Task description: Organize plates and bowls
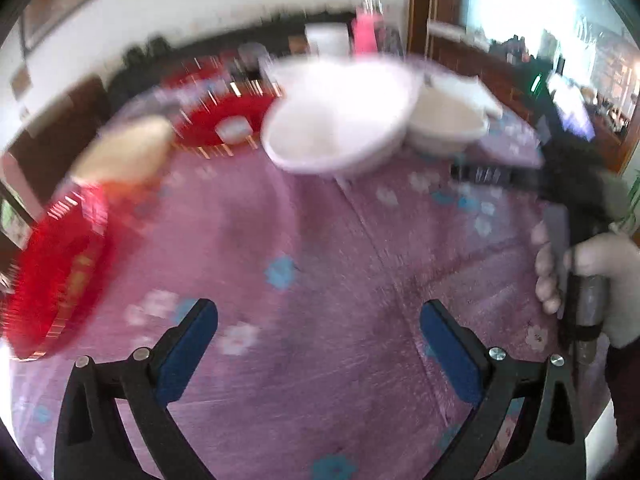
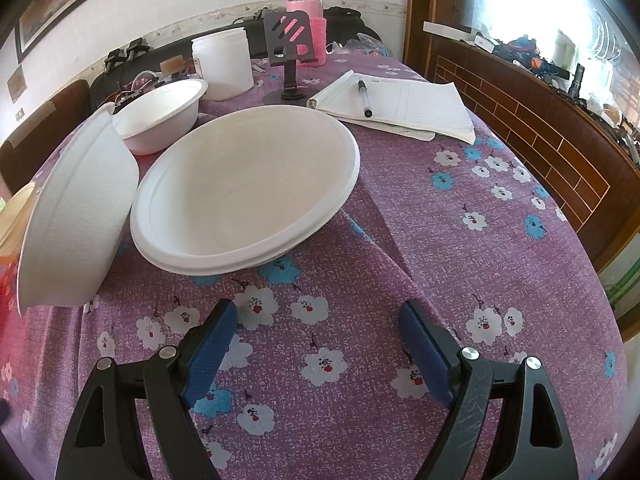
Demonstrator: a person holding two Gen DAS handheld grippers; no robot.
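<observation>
Three white moulded-pulp bowls showed in the right wrist view on the purple flowered tablecloth [image 2: 460,240]. One was a wide shallow white bowl [image 2: 244,188] near the cloth's middle, seemingly two nested, judging by its doubled rim. One was a white bowl tipped on its side [image 2: 76,216] at the cloth's left edge. One was a small deep white bowl [image 2: 160,114] behind them, upright and empty. One white plastic jar [image 2: 224,62] stood towards the far edge, beside one black phone stand [image 2: 288,44] and one pink-sleeved flask [image 2: 306,12]. One lined paper notepad [image 2: 400,108] at the far right carried one pen [image 2: 364,98].

The left wrist view was motion-blurred; two red ridged plates [image 1: 56,272] could be made out along the left edge.

The right gripper [image 2: 318,322] and the left gripper [image 1: 318,320] both hovered over bare cloth, fingers spread, gripping nothing.
</observation>
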